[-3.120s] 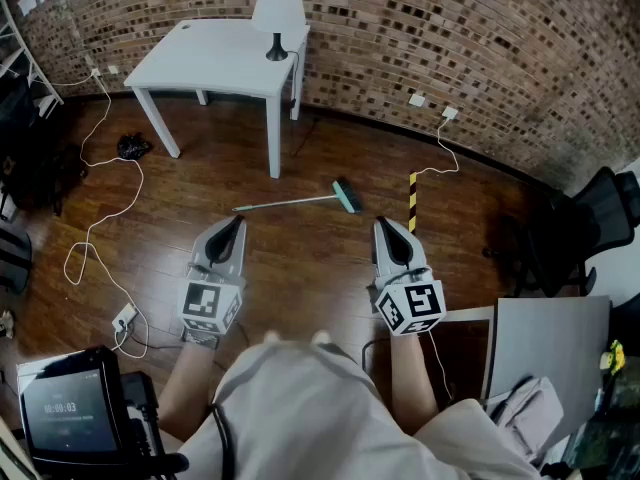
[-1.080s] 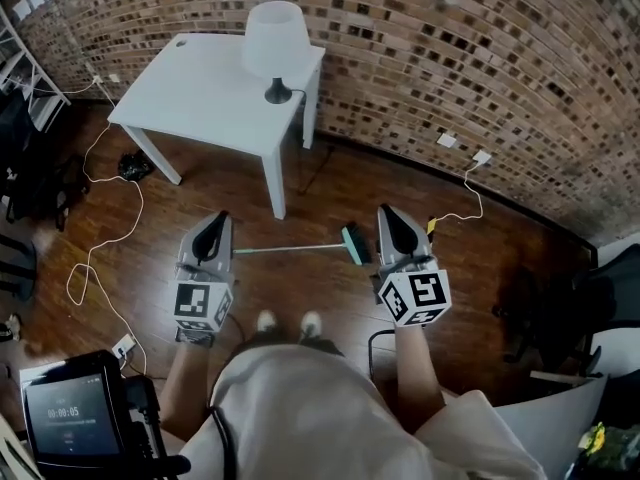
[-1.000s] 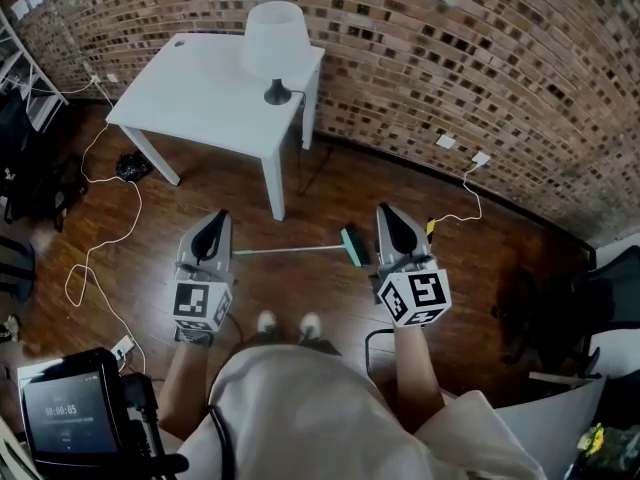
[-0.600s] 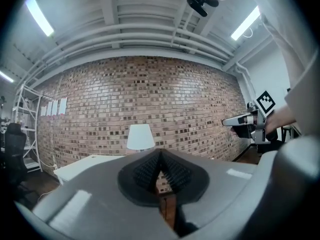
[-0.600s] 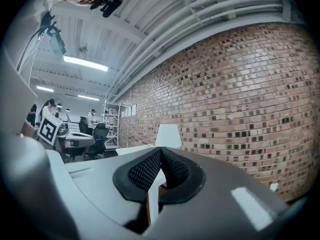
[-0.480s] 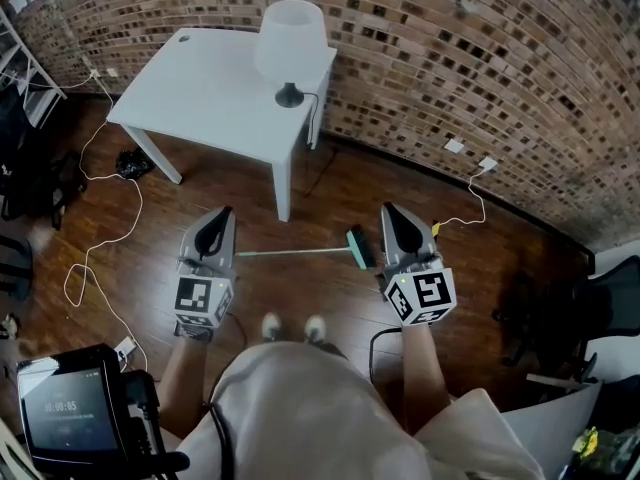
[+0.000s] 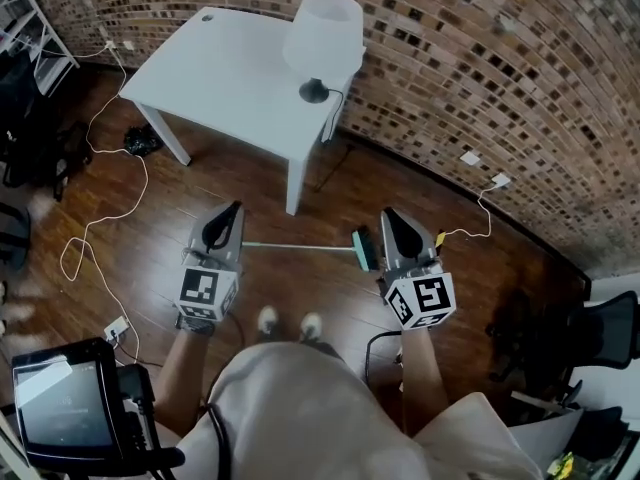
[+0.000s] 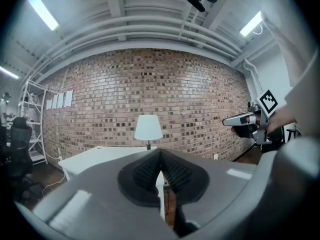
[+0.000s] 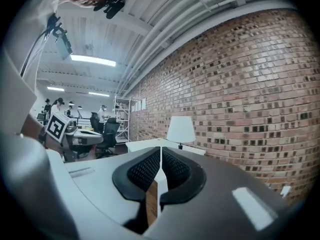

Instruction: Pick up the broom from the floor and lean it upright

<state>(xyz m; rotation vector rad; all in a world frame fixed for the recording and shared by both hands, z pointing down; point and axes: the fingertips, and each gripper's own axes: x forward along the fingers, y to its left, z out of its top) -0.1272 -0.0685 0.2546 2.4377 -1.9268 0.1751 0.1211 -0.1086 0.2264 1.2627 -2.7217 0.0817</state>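
Observation:
The broom (image 7: pixel 300 247) lies flat on the wooden floor, its thin pale handle running left to right and its teal head (image 7: pixel 366 249) at the right end. In the head view my left gripper (image 7: pixel 236 208) hovers above the handle's left end and my right gripper (image 7: pixel 386 213) hovers just right of the head, both well above the floor. The left gripper (image 8: pixel 160 151) is shut and empty. The right gripper's (image 9: pixel 160 149) jaws are just opening, a hairline slit between them and nothing in it. Neither gripper view shows the broom.
A white table (image 7: pixel 220 68) with a white lamp (image 7: pixel 322 33) stands against the brick wall beyond the broom. White cables (image 7: pixel 100 198) trail over the floor at left. The person's shoes (image 7: pixel 288 322) are just behind the broom. Black chairs (image 7: pixel 590 333) stand at right.
Both grippers have moved forward and slightly down, and now sit over the two ends of the broom. The table and lamp have shifted right in the head view.

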